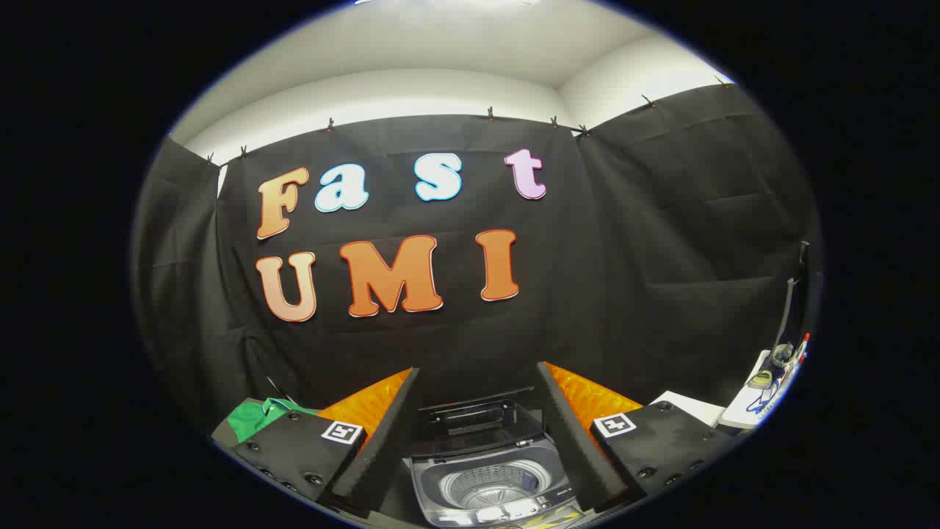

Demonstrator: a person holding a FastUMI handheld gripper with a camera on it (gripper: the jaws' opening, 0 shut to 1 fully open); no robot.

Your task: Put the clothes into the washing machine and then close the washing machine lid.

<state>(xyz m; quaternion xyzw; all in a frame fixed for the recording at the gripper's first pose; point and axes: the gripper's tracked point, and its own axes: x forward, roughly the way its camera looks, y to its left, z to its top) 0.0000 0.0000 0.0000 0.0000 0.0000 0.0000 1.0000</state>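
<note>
Washing machine open, gripper above it

Gripper [477, 400] fingers spread, empty; toy washing machine [488, 481] at bottom centre between them, lid [474, 419] raised toward the wall, drum facing up. Green garment [253, 419] lower left.

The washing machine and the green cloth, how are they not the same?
The washing machine sits between the fingers of the hand-held gripper, which are spread open and hold nothing; the green cloth lies off to the side, past the left finger. The washing machine is grey and hard, with its lid standing open and a bare metal drum; the green cloth is soft and crumpled. Both are low down in front of the black booth wall.
</note>
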